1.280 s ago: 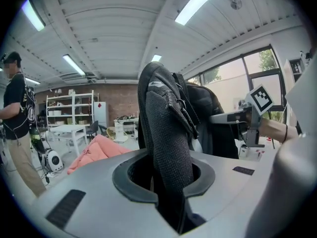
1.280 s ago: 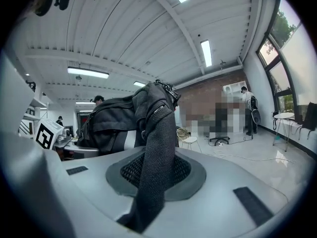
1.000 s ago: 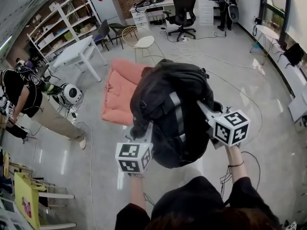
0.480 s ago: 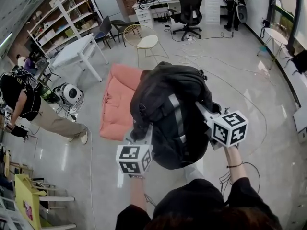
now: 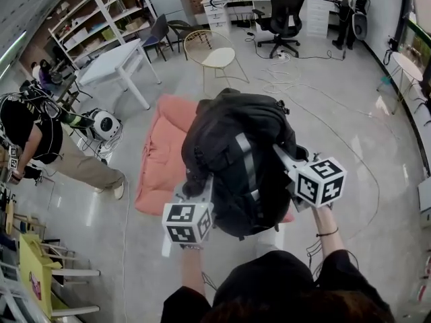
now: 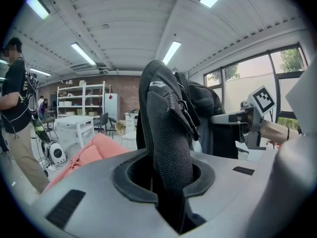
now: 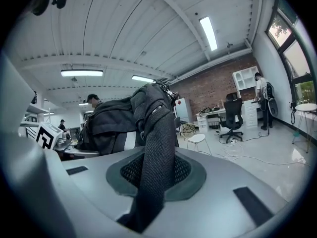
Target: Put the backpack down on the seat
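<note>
A black backpack [image 5: 236,153] hangs in the air between my two grippers, over the near end of a pink cushion seat [image 5: 158,160] that lies on the floor. My left gripper [image 5: 203,188] is shut on a mesh shoulder strap [image 6: 168,133] at the pack's lower left. My right gripper [image 5: 286,157] is shut on the other mesh strap [image 7: 156,148] at the pack's right side. In the left gripper view the pink seat [image 6: 94,152] shows low at the left, below the pack. The pack hides much of the seat's right part.
A person [image 5: 40,140] stands at the left beside a white round device [image 5: 104,123]. Farther off are a white table [image 5: 114,62], a wire chair [image 5: 215,52], a black office chair [image 5: 286,12] and loose cables [image 5: 303,86]. A yellow chair [image 5: 37,274] is near left.
The view has advanced across the room: the pink seat now lies closer and more under the backpack. Both grips on the straps are unchanged.
</note>
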### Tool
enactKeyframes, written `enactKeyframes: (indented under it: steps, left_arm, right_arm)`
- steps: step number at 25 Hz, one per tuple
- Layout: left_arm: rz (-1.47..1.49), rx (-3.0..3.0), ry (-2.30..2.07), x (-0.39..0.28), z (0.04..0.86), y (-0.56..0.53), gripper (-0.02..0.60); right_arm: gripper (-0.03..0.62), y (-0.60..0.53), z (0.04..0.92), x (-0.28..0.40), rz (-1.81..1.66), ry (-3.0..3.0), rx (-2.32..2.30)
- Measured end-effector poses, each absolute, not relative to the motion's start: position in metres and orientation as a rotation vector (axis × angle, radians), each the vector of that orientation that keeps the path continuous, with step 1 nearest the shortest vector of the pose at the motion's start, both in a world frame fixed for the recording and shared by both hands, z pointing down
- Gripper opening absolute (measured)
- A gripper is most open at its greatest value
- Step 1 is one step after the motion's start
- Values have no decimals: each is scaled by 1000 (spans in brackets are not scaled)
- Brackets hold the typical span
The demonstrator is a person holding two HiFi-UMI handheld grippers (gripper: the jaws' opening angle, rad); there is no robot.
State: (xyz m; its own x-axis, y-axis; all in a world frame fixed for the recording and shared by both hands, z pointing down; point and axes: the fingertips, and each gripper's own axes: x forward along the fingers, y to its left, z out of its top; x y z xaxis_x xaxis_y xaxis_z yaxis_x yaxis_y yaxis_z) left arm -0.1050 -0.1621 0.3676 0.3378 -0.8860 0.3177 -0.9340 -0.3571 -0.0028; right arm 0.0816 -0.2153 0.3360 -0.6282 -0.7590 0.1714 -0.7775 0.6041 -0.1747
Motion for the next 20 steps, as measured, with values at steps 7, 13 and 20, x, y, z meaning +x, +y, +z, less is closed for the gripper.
enactKeyframes:
  steps: [7,13,20]
  left_arm:
    - [368,2351,-1725,-110,383,-215,89]
    - [368,2283,-1715,-125,405,-251,89]
    - [406,2223,-1660,-138,445,-298,89]
  right_arm:
    - [61,-276,350,76,364,-2763,1251]
    - [61,-315,367,58,383,-2728,1226]
    - [61,-363,410,44,485,-2673,1212]
